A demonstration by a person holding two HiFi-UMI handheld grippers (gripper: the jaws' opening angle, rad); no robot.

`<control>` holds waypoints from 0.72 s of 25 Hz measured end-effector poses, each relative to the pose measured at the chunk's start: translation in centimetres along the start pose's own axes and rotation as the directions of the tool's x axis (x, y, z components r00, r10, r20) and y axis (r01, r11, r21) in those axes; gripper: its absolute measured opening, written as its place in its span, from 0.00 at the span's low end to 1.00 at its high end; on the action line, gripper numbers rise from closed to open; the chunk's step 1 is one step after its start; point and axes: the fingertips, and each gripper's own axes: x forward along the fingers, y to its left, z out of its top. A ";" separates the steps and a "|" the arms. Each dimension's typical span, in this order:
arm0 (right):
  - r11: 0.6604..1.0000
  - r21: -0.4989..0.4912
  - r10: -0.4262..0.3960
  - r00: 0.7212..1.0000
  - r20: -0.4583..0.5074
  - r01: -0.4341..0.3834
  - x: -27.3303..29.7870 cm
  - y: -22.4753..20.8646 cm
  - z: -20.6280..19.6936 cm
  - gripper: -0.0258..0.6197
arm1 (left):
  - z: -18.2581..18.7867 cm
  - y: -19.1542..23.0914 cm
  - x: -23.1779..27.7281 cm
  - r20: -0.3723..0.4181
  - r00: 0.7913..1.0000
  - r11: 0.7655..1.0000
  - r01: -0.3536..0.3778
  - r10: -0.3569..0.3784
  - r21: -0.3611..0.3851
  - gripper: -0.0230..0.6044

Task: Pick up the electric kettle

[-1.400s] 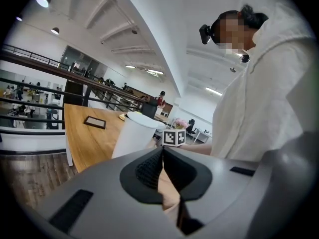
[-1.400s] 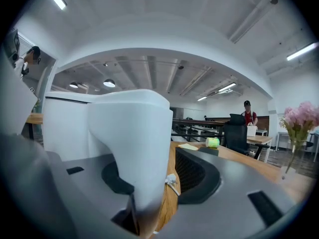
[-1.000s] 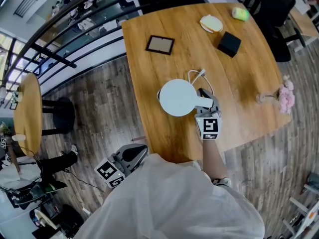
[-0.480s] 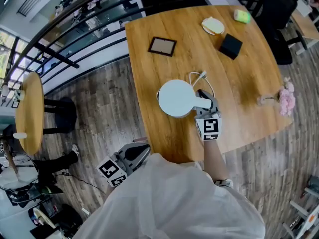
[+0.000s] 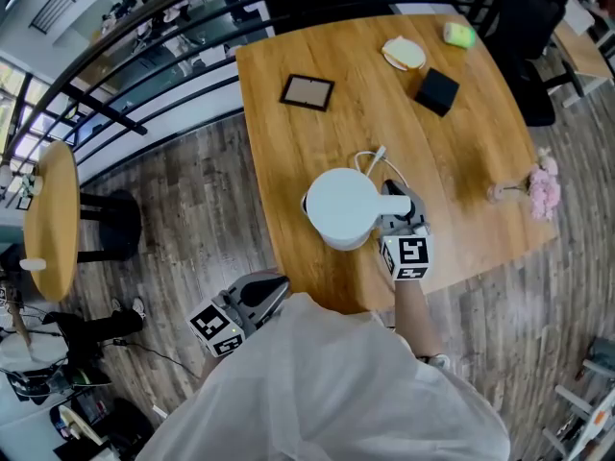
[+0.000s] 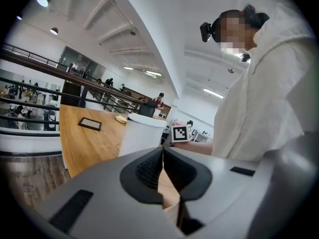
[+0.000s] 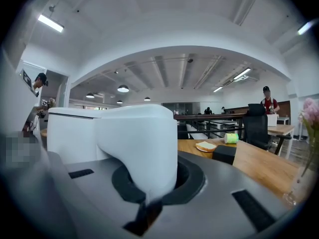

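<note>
The white electric kettle is near the wooden table's front edge, seen from above with its round lid up. My right gripper is shut on the kettle's handle, which fills the space between the jaws in the right gripper view, with the kettle body to the left. My left gripper hangs off the table's front left corner, shut with nothing in it. In the left gripper view its jaws meet, and the kettle stands beyond them.
A white cable loops behind the kettle. Further back are a picture frame, a black box, a plate with bread and a green object. A vase of pink flowers stands at the right edge. A round table and stool are at left.
The kettle has come up a little with my right gripper still on its handle, and its side wall now shows. The left gripper has stayed where it was.
</note>
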 end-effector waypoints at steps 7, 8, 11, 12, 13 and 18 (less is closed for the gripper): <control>0.997 0.050 0.058 0.996 0.065 -0.062 -4.4 2.0 4.4 0.06 | 0.7 -0.5 0.6 0.029 0.999 0.998 0.039 -0.040 0.039 0.05; 0.997 0.047 0.063 0.995 0.071 -0.067 -5.1 2.3 5.2 0.06 | 0.9 -0.6 0.7 0.036 0.998 0.998 0.047 -0.049 0.045 0.05; 0.996 0.065 0.058 0.996 0.073 -0.063 -7.2 2.7 7.0 0.06 | 1.3 -1.1 1.1 0.050 0.996 0.995 0.073 -0.076 0.064 0.05; 0.995 0.078 0.051 0.996 0.075 -0.057 -7.9 2.6 7.4 0.06 | 1.4 -1.3 1.2 0.053 0.995 0.994 0.082 -0.086 0.071 0.05; 0.995 0.090 0.043 0.996 0.079 -0.050 -8.6 2.5 7.8 0.06 | 1.5 -1.5 1.4 0.055 0.994 0.993 0.093 -0.097 0.079 0.05; 0.996 0.086 0.005 0.995 0.103 -0.014 -11.2 2.4 9.5 0.06 | 2.1 -2.9 1.9 0.066 0.986 0.983 0.143 -0.151 0.115 0.05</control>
